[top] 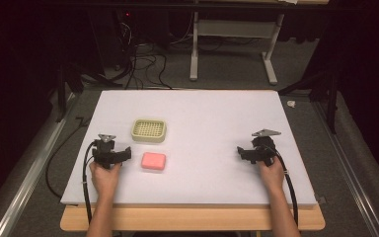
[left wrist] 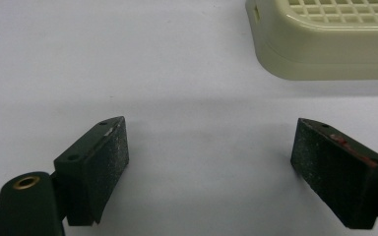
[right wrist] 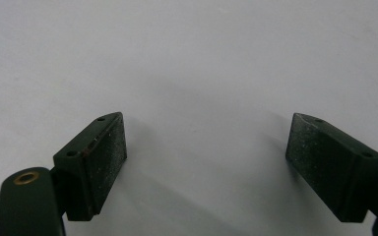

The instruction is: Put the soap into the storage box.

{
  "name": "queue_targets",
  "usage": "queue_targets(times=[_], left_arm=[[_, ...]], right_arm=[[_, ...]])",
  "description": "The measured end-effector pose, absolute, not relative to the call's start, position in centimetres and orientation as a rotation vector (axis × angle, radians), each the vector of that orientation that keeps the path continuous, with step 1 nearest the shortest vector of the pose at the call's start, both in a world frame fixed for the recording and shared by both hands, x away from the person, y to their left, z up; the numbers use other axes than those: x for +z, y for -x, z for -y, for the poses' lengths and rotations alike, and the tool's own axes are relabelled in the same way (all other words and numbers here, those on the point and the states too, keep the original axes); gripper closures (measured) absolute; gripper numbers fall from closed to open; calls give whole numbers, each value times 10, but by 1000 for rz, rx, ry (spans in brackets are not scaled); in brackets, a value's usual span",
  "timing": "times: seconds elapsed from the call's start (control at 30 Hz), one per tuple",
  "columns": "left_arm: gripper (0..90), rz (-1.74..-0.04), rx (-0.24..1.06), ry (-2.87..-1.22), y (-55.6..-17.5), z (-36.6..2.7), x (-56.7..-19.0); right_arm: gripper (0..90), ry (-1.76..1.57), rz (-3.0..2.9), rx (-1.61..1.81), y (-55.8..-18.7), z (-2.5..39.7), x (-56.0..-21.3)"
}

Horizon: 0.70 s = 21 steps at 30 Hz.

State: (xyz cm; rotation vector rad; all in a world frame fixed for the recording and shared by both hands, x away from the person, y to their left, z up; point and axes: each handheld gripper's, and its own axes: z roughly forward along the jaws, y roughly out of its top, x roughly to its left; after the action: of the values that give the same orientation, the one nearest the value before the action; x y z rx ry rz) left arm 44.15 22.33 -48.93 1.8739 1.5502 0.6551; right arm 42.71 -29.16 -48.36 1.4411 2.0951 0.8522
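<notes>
The pink rounded block, probably a soap bar (top: 153,161), lies flat on the white foam surface (top: 217,113), just to the right of the left tool (top: 109,154), so the left hand is much nearer. Its long axis runs left to right. The cream plastic dish with a grid top (top: 148,130) stands just behind it. Both tools, also the right tool (top: 256,150), have jaws apart and empty. Nothing stands between.

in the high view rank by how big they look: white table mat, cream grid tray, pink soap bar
1. white table mat, by far the largest
2. cream grid tray
3. pink soap bar, somewhat smaller than the tray though it lies nearer the camera
</notes>
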Motion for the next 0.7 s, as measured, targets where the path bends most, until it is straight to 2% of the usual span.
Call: queue_targets(times=[0.7], left_arm=[[150, -1552, 654, -1874, -442, -223, -489]], right_arm=[[162, -1441, -2095, 852, -427, 292, -484]])
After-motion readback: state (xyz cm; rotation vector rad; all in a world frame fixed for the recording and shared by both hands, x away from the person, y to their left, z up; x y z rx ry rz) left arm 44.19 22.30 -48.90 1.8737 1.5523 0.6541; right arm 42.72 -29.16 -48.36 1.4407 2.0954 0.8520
